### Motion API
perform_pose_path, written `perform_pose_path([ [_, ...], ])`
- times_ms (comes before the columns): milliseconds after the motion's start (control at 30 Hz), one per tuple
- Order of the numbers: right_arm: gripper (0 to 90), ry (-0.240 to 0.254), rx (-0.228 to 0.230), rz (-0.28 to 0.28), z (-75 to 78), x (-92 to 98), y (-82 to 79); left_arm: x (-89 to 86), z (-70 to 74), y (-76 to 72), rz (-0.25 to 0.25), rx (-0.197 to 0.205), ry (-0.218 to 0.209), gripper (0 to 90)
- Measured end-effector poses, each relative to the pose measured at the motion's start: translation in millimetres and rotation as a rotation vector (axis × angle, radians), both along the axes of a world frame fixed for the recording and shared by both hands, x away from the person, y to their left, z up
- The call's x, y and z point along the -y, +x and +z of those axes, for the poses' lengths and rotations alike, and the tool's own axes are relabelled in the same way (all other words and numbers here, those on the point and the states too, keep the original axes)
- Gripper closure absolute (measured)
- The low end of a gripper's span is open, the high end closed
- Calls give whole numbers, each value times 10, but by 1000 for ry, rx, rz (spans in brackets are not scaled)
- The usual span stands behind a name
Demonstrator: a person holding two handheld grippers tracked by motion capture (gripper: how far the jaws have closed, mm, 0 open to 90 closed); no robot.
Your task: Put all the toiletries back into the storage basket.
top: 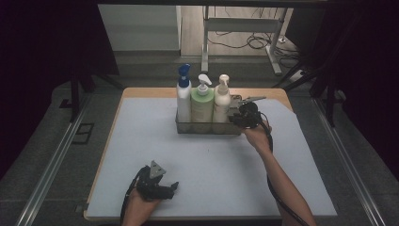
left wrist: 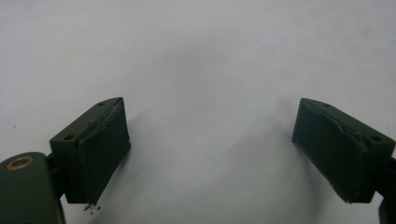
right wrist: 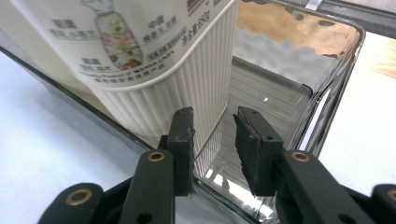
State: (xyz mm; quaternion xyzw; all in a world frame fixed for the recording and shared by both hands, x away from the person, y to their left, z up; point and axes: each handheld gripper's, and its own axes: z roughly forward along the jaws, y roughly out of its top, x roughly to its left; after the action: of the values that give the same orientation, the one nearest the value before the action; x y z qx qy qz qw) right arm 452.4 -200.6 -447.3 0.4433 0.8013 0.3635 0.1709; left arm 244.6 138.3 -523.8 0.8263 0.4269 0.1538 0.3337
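Observation:
Three pump bottles stand in a clear tray (top: 207, 128) at the back of the mat: a white one with a blue pump (top: 183, 96), a green one (top: 202, 106) and a cream one (top: 221, 103). My right gripper (top: 237, 117) is at the tray's right end, beside the cream bottle. In the right gripper view its jaws (right wrist: 215, 144) stand a little apart, straddling the tray's near wall (right wrist: 348, 60) by the ribbed cream bottle (right wrist: 140, 70), with no pad pressing. My left gripper (top: 171, 188) rests open near the front edge, with bare mat between its jaws (left wrist: 210, 149).
A white mat (top: 207, 160) covers the wooden table (top: 141, 92). The right part of the tray (right wrist: 280, 88) holds nothing. Dark curtains flank the table, and a desk frame (top: 244, 28) with cables stands behind it.

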Motion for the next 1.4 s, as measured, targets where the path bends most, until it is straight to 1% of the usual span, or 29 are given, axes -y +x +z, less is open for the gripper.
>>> perform_pose_path([
  [300, 580, -1, 9, 10, 84, 31, -73, 0, 0, 0, 0, 0, 0, 106],
  [533, 474, 6, 14, 31, 153, 68, -153, 0, 0, 0, 0, 0, 0, 106],
  [733, 390, 6, 9, 46, 162, 79, -218, 2, -1, -1, 1, 0, -3, 106],
  [833, 354, -5, 18, 50, 167, 80, -259, 2, -1, -1, 1, 0, -3, 106],
  [900, 322, 1, 20, 54, 172, 85, -286, 2, -1, -1, 1, 1, -3, 106],
  [1133, 258, -9, 34, 89, 208, 103, -407, 2, -1, -1, 1, 1, -3, 106],
  [1267, 223, -16, 32, 119, 228, 111, -493, 2, -1, -2, 1, 1, -3, 106],
  [1400, 175, -15, 34, 133, 252, 132, -571, 2, -1, -2, 1, 1, -3, 106],
])
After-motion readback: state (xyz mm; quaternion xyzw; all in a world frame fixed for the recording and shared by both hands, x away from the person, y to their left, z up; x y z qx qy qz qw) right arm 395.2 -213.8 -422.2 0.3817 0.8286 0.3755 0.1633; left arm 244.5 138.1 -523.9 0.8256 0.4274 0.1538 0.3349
